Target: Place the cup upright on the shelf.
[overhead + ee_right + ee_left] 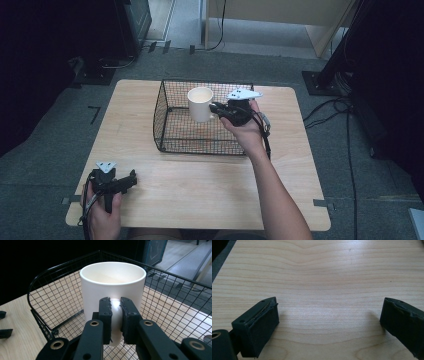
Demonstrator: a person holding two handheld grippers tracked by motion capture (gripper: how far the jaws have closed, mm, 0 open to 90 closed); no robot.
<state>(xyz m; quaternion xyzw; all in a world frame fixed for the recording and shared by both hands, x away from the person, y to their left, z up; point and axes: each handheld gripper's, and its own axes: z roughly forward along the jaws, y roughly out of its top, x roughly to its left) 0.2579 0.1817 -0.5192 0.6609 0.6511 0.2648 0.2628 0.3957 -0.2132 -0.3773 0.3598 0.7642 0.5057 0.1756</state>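
a lab-like recording room: bare wooden table [200,185], grey carpet [45,150], trailing cables [345,130], dark equipment stands [325,75]

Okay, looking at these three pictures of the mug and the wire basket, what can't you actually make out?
- Handle of the mug: in the right gripper view the right tongs cover most of it.
- Whether the mug touches the wire basket floor: its base is hidden by the tongs in the right gripper view and too small in the high view.
- Left tongs: the left gripper view's bottom edge cuts off both jaws.
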